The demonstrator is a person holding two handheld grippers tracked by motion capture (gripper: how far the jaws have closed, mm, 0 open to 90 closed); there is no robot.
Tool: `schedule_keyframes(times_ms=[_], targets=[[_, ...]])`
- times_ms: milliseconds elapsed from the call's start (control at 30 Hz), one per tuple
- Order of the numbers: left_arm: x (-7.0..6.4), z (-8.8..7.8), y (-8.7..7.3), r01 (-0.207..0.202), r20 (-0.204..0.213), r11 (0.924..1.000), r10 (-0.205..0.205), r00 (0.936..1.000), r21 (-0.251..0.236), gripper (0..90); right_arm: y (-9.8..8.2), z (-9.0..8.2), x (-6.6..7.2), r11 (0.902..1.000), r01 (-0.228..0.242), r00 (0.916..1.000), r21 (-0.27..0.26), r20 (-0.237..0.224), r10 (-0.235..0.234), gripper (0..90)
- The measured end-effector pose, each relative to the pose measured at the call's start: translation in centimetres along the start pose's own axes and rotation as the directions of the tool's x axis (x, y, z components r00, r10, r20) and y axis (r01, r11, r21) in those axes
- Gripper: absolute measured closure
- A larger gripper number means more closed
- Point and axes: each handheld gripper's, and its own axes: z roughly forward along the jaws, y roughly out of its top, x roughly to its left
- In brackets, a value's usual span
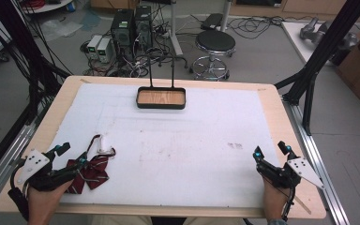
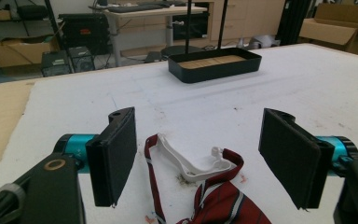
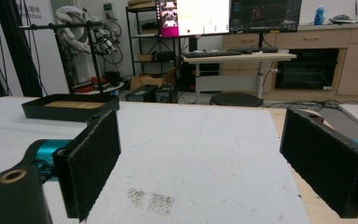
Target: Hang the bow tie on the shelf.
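Left gripper [image 1: 70, 154], jaws apart, straddles the dark-red striped bow tie [image 2: 223, 200] at lower left, ready to clamp; right gripper [image 1: 273, 151], jaws apart, idles lower right.

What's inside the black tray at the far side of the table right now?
The black tray shows a bare wood-grain floor and nothing lying in it. Its near wall hides a strip of the floor just behind it. Two thin black rods rise from its far rim.

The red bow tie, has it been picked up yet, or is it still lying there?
Not yet. The red bow tie lies flat on the white mat. The left gripper hovers open around its white clip, not gripping. The right gripper waits, open. The black tray holds nothing.
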Motion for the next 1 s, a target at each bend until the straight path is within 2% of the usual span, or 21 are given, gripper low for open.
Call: schedule_keyframes(times_ms=[1000], targets=[[-0.15, 0.09, -0.25, -0.026, 0.021, 0.9994, 0.025, 0.9995, 0.022, 29.2, -0.02, 0.21, 0.15, 0.9998, 0.009, 0.9999, 0.017, -0.008, -0.009, 11.2]])
